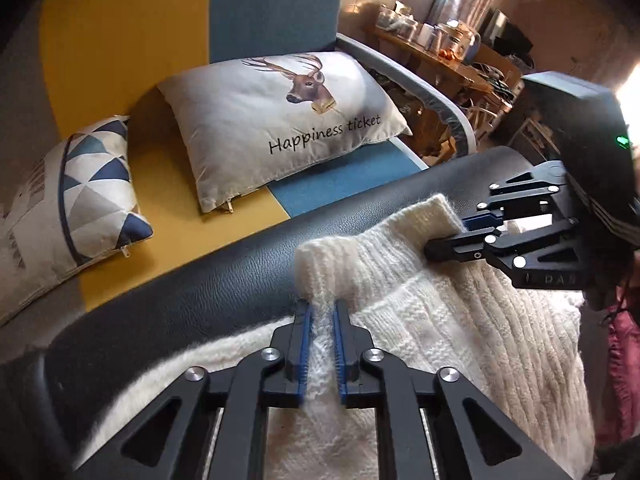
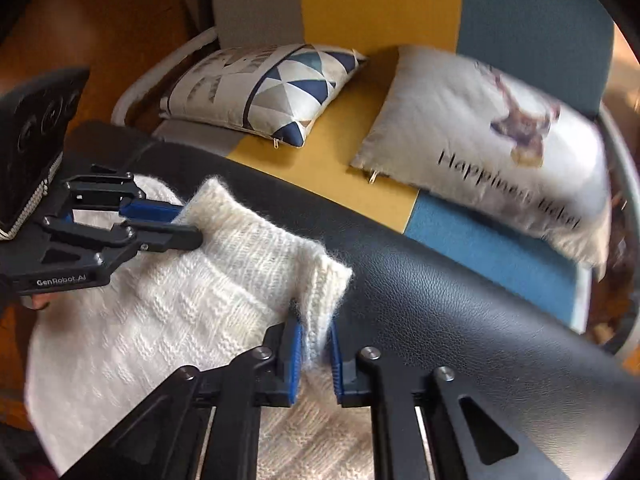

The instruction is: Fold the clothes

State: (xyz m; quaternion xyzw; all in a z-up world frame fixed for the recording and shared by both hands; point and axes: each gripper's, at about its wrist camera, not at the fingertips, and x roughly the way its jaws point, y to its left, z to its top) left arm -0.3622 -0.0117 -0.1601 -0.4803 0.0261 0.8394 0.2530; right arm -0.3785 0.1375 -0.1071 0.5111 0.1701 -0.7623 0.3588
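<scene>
A white knitted sweater [image 1: 460, 340] [image 2: 140, 320] lies on a black leather surface [image 1: 180, 292] [image 2: 440, 300]. My left gripper [image 1: 322, 308] is shut on a raised fold at the sweater's far edge, with fuzzy knit pinched between its blue pads. In the right wrist view the same left gripper [image 2: 188, 224] comes in from the left, clamped on one corner of that edge. My right gripper [image 2: 316, 320] is shut on the other corner, and it shows at the right of the left wrist view [image 1: 448, 236]. The edge between the two grippers is lifted off the leather.
Behind the leather surface is a yellow and blue sofa seat [image 1: 172, 208] with a deer-print pillow [image 1: 280, 120] [image 2: 480, 140] and a triangle-pattern pillow [image 1: 80, 200] [image 2: 272, 88]. A wooden table [image 1: 440, 52] with jars stands at the far right. A person's red sleeve [image 1: 624, 360] shows at the right edge.
</scene>
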